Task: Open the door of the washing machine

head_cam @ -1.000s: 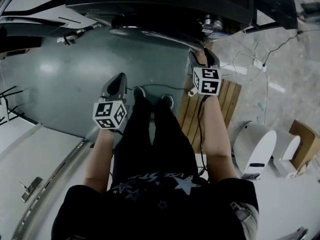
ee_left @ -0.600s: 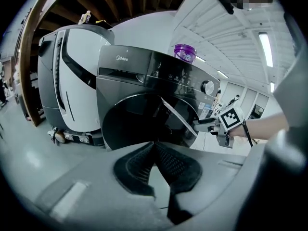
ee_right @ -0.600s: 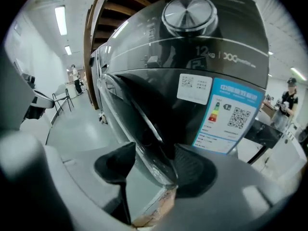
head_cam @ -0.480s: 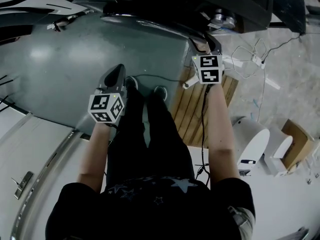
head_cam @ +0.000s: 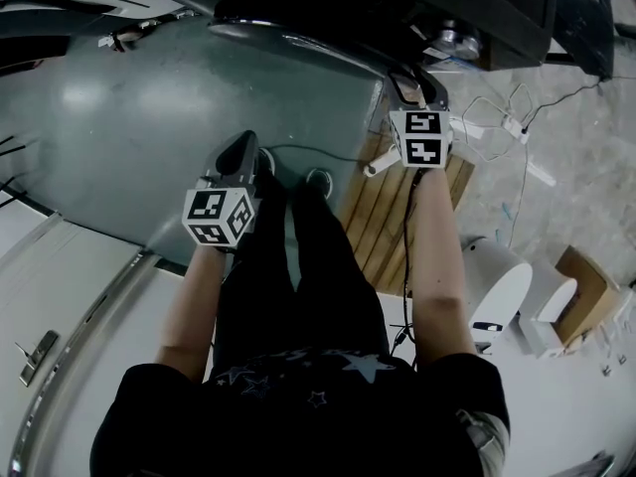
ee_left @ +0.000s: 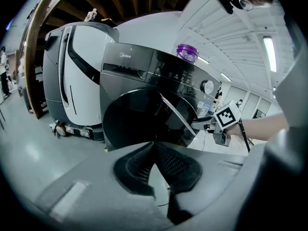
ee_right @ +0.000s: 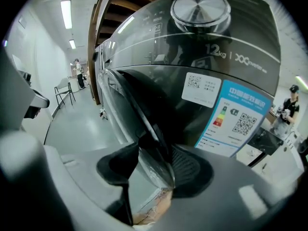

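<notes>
The dark front-loading washing machine [head_cam: 397,8] stands at the top of the head view, its round glass door [head_cam: 298,43] facing me. My right gripper [head_cam: 412,82] reaches to the door's right edge. In the right gripper view the door's rim [ee_right: 144,129] runs between the two pads of that gripper [ee_right: 154,153]; the jaws are closing, with a gap still showing on the left pad's side. My left gripper [head_cam: 241,147] hangs lower over the grey floor, well short of the machine. Its tips [ee_left: 154,146] meet with nothing between them, and the door [ee_left: 139,119] shows beyond.
A wooden pallet [head_cam: 397,217] lies under my right arm. A white domed appliance [head_cam: 497,291] and a cardboard box [head_cam: 586,286] are at the right, loose cables [head_cam: 497,117] beside the machine. A purple-lidded jar [ee_left: 186,52] sits on top; a white machine [ee_left: 72,81] stands to its left.
Both grippers have sunk a little. The right gripper has rolled at the door's right edge and stayed there. The door has not visibly moved.
</notes>
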Motion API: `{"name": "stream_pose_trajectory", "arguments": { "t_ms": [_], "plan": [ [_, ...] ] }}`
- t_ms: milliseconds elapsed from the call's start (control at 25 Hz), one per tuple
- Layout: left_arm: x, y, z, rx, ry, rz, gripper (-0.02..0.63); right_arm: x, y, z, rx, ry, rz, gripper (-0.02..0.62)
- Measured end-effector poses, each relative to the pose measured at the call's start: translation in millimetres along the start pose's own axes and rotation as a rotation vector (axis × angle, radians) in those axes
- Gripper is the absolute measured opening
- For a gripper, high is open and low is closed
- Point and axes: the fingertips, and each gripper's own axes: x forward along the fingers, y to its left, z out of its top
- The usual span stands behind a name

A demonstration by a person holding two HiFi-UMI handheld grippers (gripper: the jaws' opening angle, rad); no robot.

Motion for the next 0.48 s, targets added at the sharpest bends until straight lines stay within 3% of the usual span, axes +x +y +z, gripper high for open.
{"name": "stream_pose_trajectory", "arguments": {
  "t_ms": [480],
  "plan": [
    [-25.2, 6.0, -13.7, -0.009, 0.012, 0.024, 0.012, -22.8, 27.2, -19.2, 0.083, -0.011, 0.000, 0.199]
  ]
}}
